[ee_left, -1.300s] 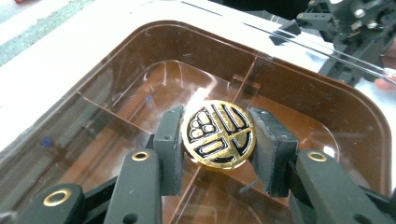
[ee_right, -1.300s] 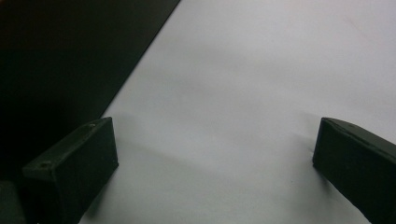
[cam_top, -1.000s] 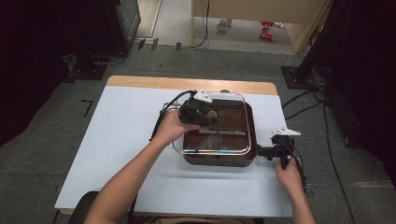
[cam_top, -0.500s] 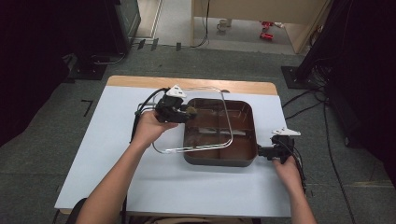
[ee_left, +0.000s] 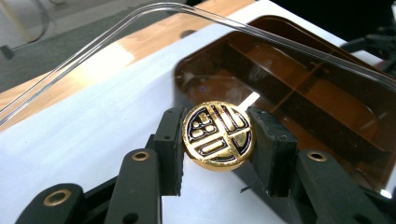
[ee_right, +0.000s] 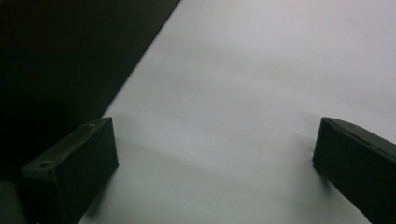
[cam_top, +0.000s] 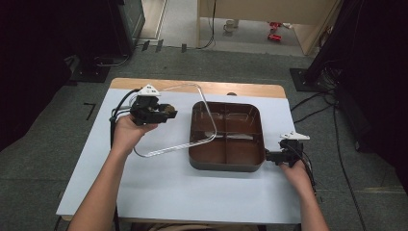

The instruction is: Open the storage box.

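bare table [cam_top: 159, 192] in front, lid [cam_top: 192, 120] overhanging tray [cam_top: 226, 163]

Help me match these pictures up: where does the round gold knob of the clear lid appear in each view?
High view: round gold knob at left of centre, in the left hand-held gripper.
Left gripper view: centre, clamped between the black jaws.
Right gripper view: not in it.
Shared landmark: brown divided tray.

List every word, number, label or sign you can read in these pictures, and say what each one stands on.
No readable words or numbers.
Gold knob of the clear lid, held in the left gripper: a raised ornamental emblem, a sign rather than letters I can read.
Red cans on the far floor: print too small to read.
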`<state>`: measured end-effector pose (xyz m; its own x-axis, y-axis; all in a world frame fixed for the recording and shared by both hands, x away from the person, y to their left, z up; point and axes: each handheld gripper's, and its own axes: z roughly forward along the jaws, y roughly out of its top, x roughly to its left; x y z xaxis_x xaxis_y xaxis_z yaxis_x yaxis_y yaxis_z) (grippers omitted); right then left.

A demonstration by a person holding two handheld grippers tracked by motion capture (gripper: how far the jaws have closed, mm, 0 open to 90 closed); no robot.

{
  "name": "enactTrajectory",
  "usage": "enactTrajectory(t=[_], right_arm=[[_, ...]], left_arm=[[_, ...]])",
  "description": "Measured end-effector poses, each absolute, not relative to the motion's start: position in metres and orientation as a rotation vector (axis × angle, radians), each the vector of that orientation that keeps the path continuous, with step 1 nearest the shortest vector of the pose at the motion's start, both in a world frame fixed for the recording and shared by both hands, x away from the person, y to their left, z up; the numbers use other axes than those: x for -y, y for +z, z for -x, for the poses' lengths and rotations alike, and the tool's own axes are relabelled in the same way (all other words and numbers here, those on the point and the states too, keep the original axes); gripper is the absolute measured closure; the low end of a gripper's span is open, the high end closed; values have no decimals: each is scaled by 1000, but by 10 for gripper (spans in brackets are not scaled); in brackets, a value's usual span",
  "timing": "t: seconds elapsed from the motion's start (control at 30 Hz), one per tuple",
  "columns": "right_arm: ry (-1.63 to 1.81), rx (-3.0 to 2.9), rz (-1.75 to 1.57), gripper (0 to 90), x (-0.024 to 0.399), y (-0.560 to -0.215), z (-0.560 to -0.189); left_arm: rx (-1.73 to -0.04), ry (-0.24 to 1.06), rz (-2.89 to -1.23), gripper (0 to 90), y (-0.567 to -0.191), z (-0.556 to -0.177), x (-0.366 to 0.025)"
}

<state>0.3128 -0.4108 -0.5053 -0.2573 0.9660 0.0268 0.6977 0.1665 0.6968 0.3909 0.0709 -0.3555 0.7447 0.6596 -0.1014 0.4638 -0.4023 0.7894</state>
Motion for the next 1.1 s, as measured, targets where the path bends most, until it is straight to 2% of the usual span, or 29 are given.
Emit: enactTrajectory(t=[0.23, 0.67, 1.1], right_arm=[[845, -2027, -1570, 0, 411, -505, -313], [845, -2025, -1572, 0, 411, -505, -313], [845, -2025, -1572, 0, 411, -505, -313]], left_arm=[[-942, 323, -2046, 590, -366, -399, -101], [-1139, 332, -2032, 591, -420, -427, -150], [-1269, 371, -2044, 590, -457, -446, -164]])
